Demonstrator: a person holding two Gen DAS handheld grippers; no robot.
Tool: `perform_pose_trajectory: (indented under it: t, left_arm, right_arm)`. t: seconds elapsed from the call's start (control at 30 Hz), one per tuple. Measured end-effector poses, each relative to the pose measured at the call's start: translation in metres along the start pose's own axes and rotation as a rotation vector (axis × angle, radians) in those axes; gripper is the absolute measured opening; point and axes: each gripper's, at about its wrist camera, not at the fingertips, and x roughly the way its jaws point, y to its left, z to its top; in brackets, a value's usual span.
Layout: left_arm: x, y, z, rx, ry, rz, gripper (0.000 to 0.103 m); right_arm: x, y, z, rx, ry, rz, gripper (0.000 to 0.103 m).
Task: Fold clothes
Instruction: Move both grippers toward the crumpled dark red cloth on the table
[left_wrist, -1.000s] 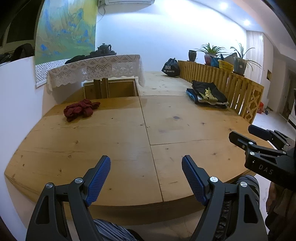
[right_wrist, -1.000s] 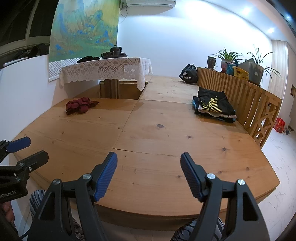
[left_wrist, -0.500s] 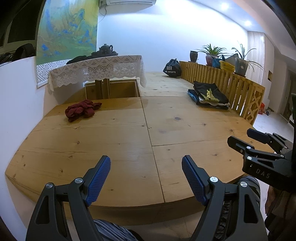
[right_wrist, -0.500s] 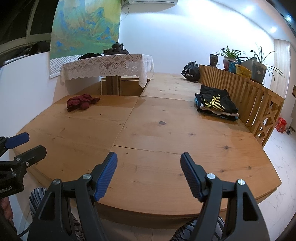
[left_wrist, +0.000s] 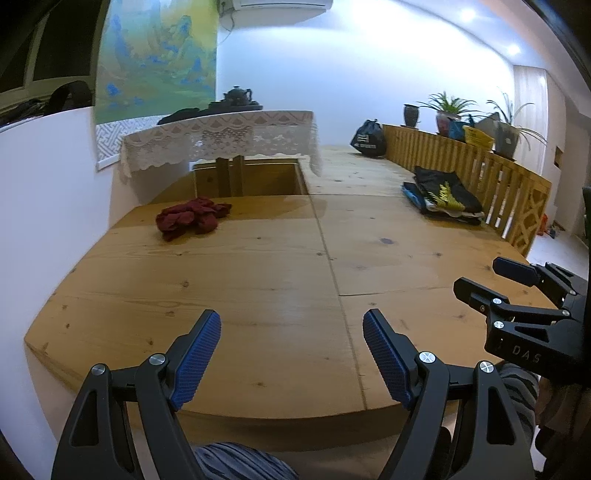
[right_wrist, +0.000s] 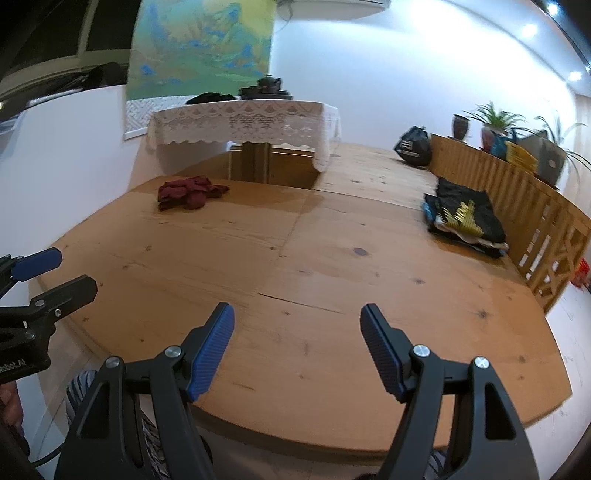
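Wooden platform (left_wrist: 280, 280) – lace-covered table (left_wrist: 221, 136), landscape painting (left_wrist: 159, 55), slatted railing (left_wrist: 461, 162)

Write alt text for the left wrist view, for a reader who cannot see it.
The open left gripper hovers empty over the near edge of a wooden platform. A crumpled dark red garment lies far left, a folded stack of dark clothes far right by a wooden railing. The right gripper, also open, enters at right.
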Motion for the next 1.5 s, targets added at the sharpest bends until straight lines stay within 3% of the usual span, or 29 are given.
perform_pose_trajectory:
  t: [0.4,0.6,0.83,1.5]
  left_arm:
    - [0.022,0.049,0.02,-0.016,-0.021,0.09,0.078]
    - [0.041,0.075,0.034,-0.045,-0.026,0.075,0.078]
    - [0.062,0.1,0.051,-0.049,-0.044,0.132,0.078]
    - [0.128,0.143,0.075,-0.04,-0.024,0.179,0.078]
  right_arm:
    - [0.04,0.044,0.044,-0.099,-0.021,0.087,0.07]
    - [0.065,0.068,0.068,-0.142,-0.034,0.107,0.07]
    - [0.097,0.093,0.096,-0.171,-0.029,0.141,0.07]
    - [0.169,0.125,0.131,-0.238,-0.006,0.133,0.07]
